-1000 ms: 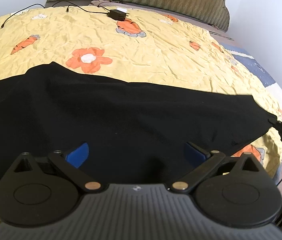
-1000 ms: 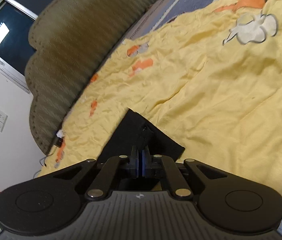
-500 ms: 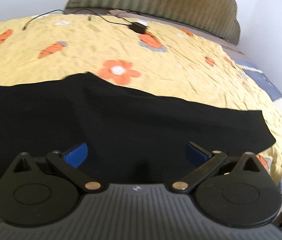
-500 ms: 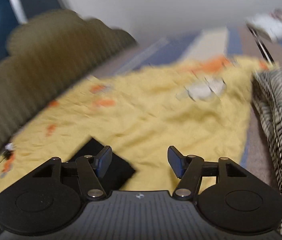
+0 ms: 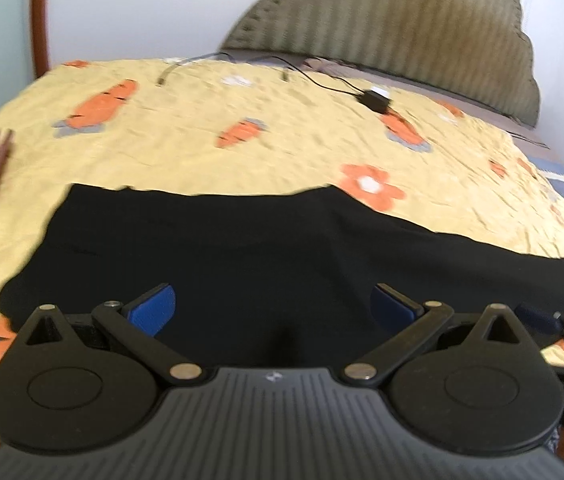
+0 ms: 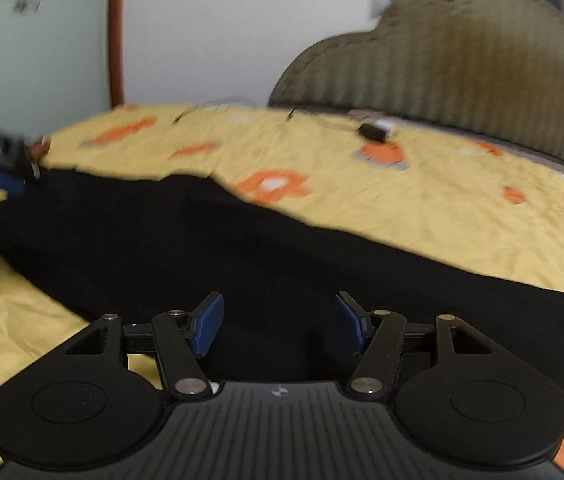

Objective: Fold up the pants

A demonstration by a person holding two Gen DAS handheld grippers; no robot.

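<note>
Bedding under the work is a wrinkled yellow bedspread (image 5: 282,152) printed with orange carrots and flowers, backed by an olive ribbed headboard (image 5: 401,28). A black charger with its cable (image 5: 375,100) lies far beyond the jaws, clear of the garment.

The pants (image 5: 242,248) are black and lie spread flat on the bed, directly ahead of and beneath both sets of jaws. In the right wrist view the cloth (image 6: 202,248) runs from far left of the jaws to far right of them.

Left gripper (image 5: 272,306): jaws wide apart, holding nothing, poised over the middle of the fabric. Right gripper (image 6: 278,322): jaws likewise wide apart and empty, just above the near edge of the cloth. Both views are motion-blurred, so fine detail such as seams or a waistband cannot be made out.

Handling, as a judgement:
- Fabric appears thin, soft and light; it will drape and sag, offering no stiffness.
- It should slide readily over the bedspread, which may bunch up with it.
- Grip at an edge or corner, pinching only the pants layers, not the bedspread beneath.
- Hold two well-separated points, one per gripper, to keep the lifted edge taut.
</note>
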